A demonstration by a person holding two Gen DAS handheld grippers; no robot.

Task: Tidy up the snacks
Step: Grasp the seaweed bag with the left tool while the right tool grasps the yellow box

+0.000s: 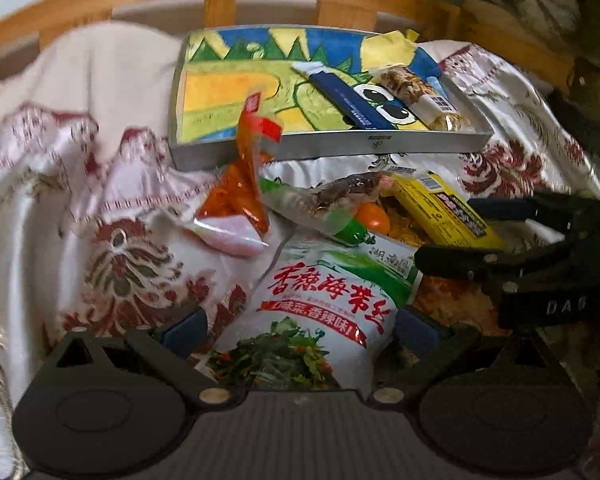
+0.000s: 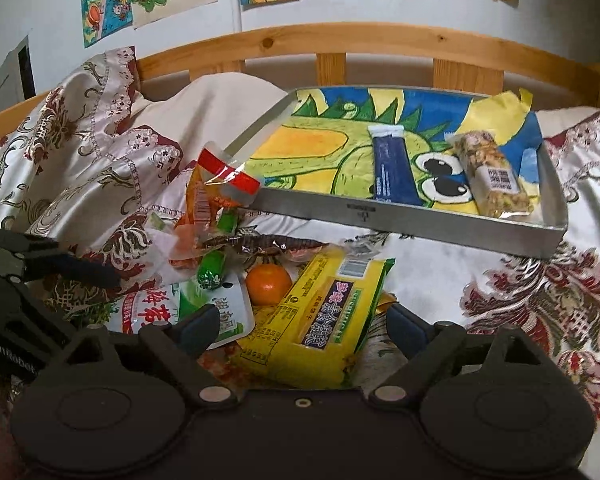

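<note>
Matt metal tray (image 2: 392,216), glossy plastic snack packets (image 2: 324,324), shiny satin cloth (image 2: 540,304), smooth wooden rail (image 2: 340,40)

You see a yellow packet (image 2: 320,316), an orange fruit (image 2: 268,284), a white-green bag (image 1: 324,312), a grey tray (image 2: 400,216) with a green-blue-yellow cartoon lining, and a maroon-floral white cloth (image 2: 540,300).

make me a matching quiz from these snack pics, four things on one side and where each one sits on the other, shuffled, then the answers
Things:
1. blue bar
2. orange
3. white seaweed bag
4. yellow packet

Places:
A. between the left gripper's open fingers
B. in the tray, beside the nut bar
C. between the right gripper's open fingers
D. in the pile on the cloth, left of the yellow packet in the right wrist view

Pairs: 1-B, 2-D, 3-A, 4-C
</note>
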